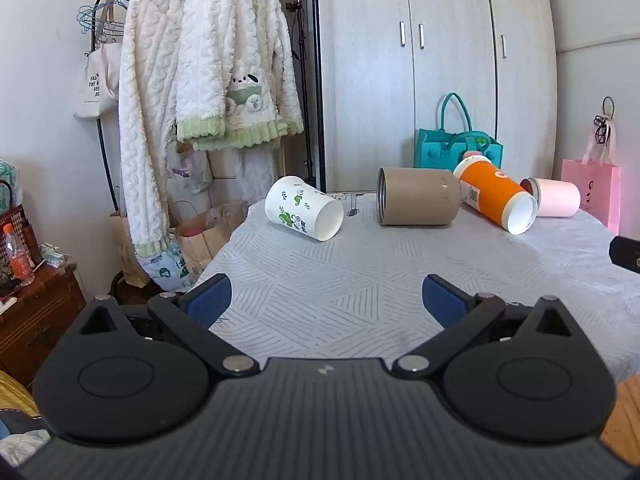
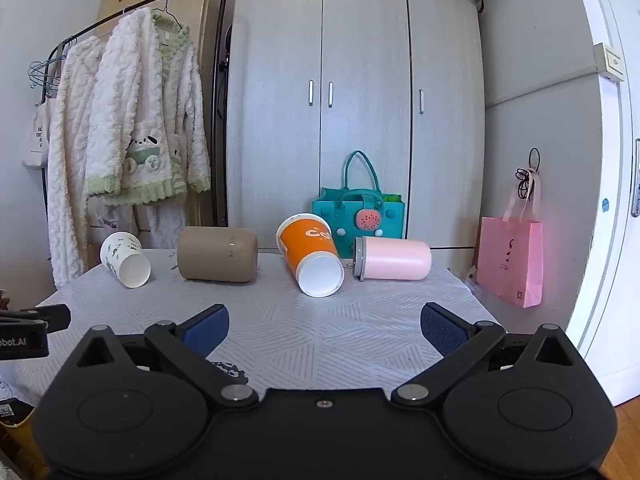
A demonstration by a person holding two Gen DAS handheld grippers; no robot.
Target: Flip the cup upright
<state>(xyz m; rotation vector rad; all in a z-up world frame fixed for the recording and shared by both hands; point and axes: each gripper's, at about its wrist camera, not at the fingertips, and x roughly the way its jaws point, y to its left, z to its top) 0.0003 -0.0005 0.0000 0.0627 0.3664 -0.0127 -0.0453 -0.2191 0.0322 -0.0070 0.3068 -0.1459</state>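
Several cups lie on their sides along the far part of a table with a grey patterned cloth (image 1: 340,280). From left: a white paper cup with green leaves (image 1: 303,208) (image 2: 125,259), a tan cylinder cup (image 1: 418,201) (image 2: 218,254), an orange paper cup (image 1: 496,198) (image 2: 311,256), and a pink cup (image 1: 554,197) (image 2: 394,259). My left gripper (image 1: 326,300) is open and empty over the near cloth, short of the cups. My right gripper (image 2: 325,326) is open and empty, in front of the orange cup.
A teal handbag (image 1: 456,148) (image 2: 360,216) stands behind the cups against a wardrobe (image 2: 356,100). A pink paper bag (image 2: 512,260) hangs at the right. A clothes rack with fluffy robes (image 1: 192,80) and paper bags (image 1: 204,236) stands left of the table.
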